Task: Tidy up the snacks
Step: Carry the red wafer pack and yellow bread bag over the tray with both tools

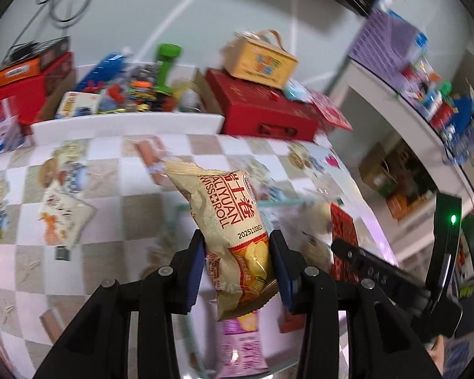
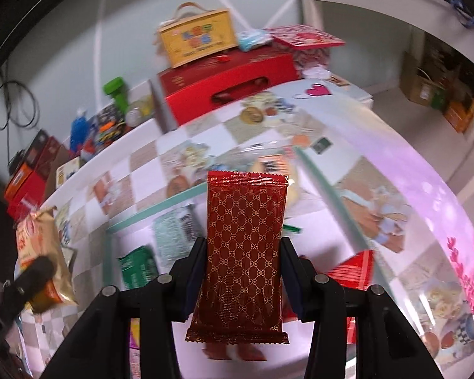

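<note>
The left gripper [image 1: 237,271] is clamped on a cream Swiss roll packet [image 1: 227,221], its blue pads pressing both sides of the lower half, while the right gripper [image 2: 241,271] grips a dark red, gold-patterned snack packet [image 2: 245,252] the same way, jaws narrow on its flanks. Both are carried in the air above the table, whose checked, picture-printed cloth [image 1: 110,246] covers it to the far edge. Along that far edge stands the bulky clutter: a big red gift box [image 2: 230,79] with a yellow handled box [image 2: 199,44] on top near the far right corner, and a white bin of mixed goods [image 1: 126,123] further left. Directly beneath the grippers lies a clear tray with a pale green rim [image 2: 154,203], already holding several packets, among them a green one [image 2: 139,268] and a red one [image 2: 354,271]; I judge this to be where the snacks are sorted. Each held packet runs with its long axis along the fingers, pointing away and down. The red packet hangs over the tray's middle, so the right hand looks nearer to a drop; the Swiss roll sits by the tray's left edge, and another cream packet [image 1: 66,211] waits loose on the cloth further left.
</note>
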`<state>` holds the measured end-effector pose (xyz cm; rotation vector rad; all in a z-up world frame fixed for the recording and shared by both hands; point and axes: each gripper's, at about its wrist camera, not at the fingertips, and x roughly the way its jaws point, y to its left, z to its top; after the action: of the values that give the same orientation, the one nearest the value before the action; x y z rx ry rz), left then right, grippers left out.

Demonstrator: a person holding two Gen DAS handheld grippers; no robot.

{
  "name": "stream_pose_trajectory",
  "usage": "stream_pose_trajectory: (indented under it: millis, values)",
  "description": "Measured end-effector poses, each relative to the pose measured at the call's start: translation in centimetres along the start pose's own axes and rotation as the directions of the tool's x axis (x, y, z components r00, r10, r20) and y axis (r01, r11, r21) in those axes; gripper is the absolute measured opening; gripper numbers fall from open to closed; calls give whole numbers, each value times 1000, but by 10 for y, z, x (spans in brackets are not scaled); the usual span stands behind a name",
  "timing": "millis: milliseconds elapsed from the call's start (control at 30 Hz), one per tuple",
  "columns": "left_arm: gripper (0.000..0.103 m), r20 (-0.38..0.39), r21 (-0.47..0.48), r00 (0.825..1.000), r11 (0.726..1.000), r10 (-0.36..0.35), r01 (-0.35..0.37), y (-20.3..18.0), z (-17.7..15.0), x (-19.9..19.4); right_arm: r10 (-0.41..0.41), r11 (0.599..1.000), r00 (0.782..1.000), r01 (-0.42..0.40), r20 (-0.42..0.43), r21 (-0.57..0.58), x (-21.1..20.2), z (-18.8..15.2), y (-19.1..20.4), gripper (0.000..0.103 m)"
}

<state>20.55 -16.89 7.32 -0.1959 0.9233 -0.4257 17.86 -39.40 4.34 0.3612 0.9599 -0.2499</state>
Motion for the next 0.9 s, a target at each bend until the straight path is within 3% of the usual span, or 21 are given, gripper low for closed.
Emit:
stream_pose_trajectory:
  millis: [300, 900]
  values:
    - [42, -105, 77, 994, 997, 13, -5, -29, -20, 37, 12, 1000, 999, -12, -39, -7, 9, -5, -1, 48]
    - [43, -180, 13, 984, 1000, 1, 2, -8, -37, 78, -3, 999, 992, -1, -125, -34, 38, -16, 5, 49]
